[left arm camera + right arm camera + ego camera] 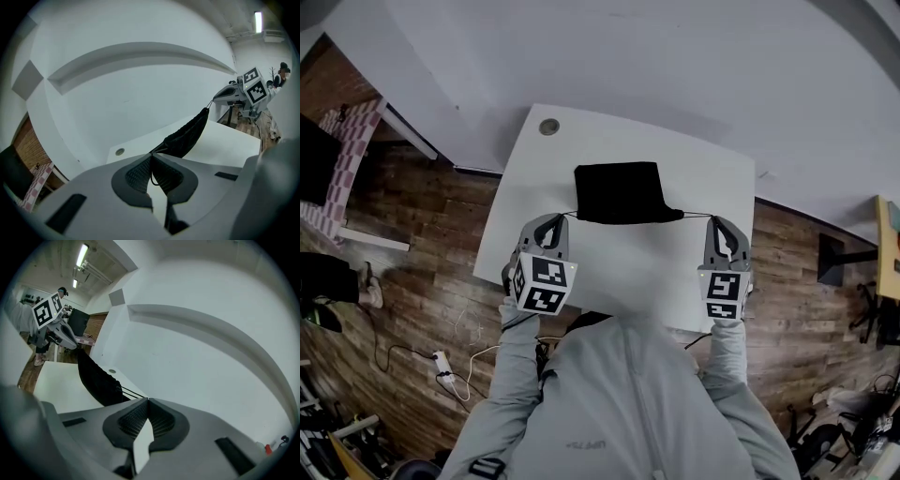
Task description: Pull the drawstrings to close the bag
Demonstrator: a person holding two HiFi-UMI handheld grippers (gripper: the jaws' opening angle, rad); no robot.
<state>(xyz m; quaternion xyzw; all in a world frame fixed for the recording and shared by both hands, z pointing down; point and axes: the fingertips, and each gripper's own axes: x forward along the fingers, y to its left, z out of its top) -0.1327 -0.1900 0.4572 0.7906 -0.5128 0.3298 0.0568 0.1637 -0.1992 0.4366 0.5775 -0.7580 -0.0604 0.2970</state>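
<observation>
Left claw [555,220] and right claw [719,222] each pinch a drawstring [697,216] of the black bag [623,192]; mid-pull, we next draw farther apart.

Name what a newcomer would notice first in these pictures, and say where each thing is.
A black bag hangs stretched over the white table, mid-frame. The left hand-held gripper and right hand-held gripper flank it, each shut on a taut drawstring.

Soft, even indoor light from ceiling tube lamps [83,250]; shadows are faint. Fisheye bending warps every view; both gripper views have dark corners.
</observation>
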